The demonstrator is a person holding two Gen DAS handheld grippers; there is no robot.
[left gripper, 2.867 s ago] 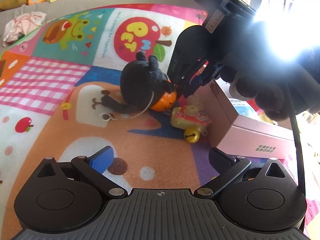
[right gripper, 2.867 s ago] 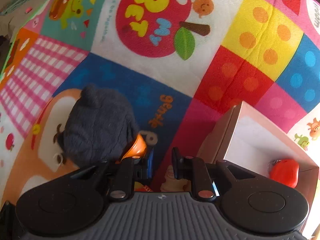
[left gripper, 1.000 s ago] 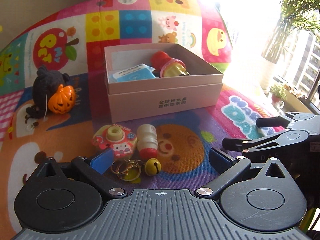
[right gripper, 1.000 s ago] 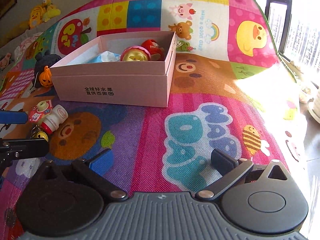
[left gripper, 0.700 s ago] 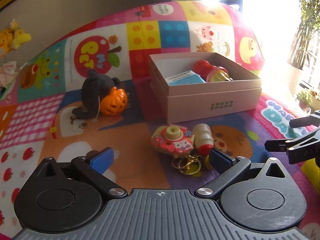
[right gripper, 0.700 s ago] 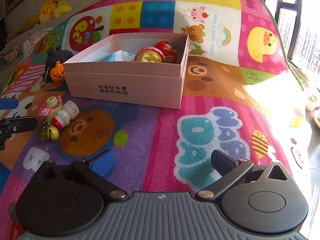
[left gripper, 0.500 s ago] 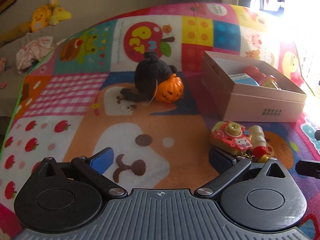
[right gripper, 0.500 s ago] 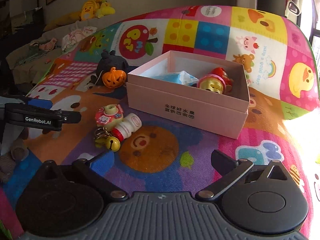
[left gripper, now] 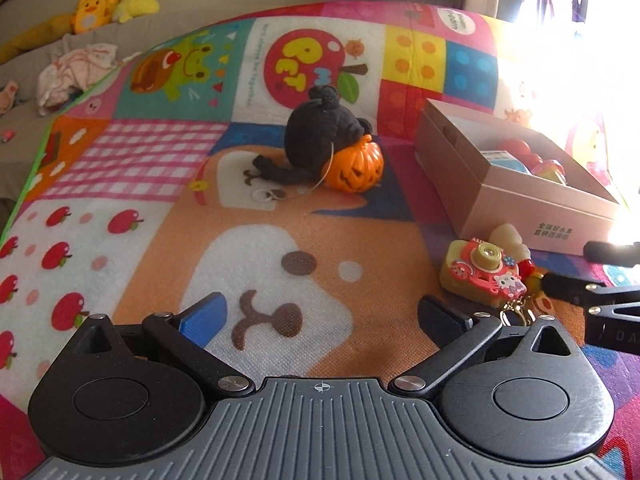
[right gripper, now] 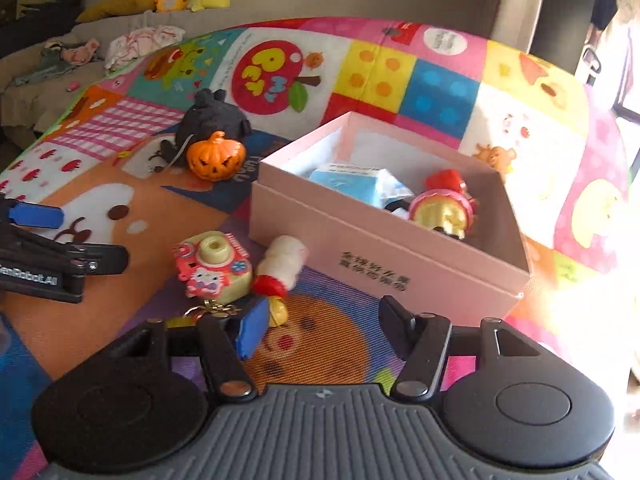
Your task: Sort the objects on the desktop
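A pink box [right gripper: 384,240] sits on the colourful play mat and holds a blue packet [right gripper: 352,184] and a red and yellow toy [right gripper: 444,204]. It also shows in the left wrist view [left gripper: 500,196]. A black plush with an orange pumpkin [left gripper: 352,168] lies left of the box; it also shows in the right wrist view [right gripper: 216,156]. A pink toy camera keychain [right gripper: 212,268] and a small white bottle [right gripper: 282,264] lie in front of the box. My right gripper [right gripper: 320,326] is open just before them. My left gripper [left gripper: 320,316] is open and empty over the mat.
A grey sofa at the back carries yellow plush toys [left gripper: 104,4] and crumpled cloth [left gripper: 76,72]. Bright window glare washes out the right side. The right gripper's fingers [left gripper: 592,284] show at the right edge of the left wrist view.
Both grippers swung left across the mat. The right gripper has come close to the camera keychain and bottle. The left gripper now faces the plush. Both stay open.
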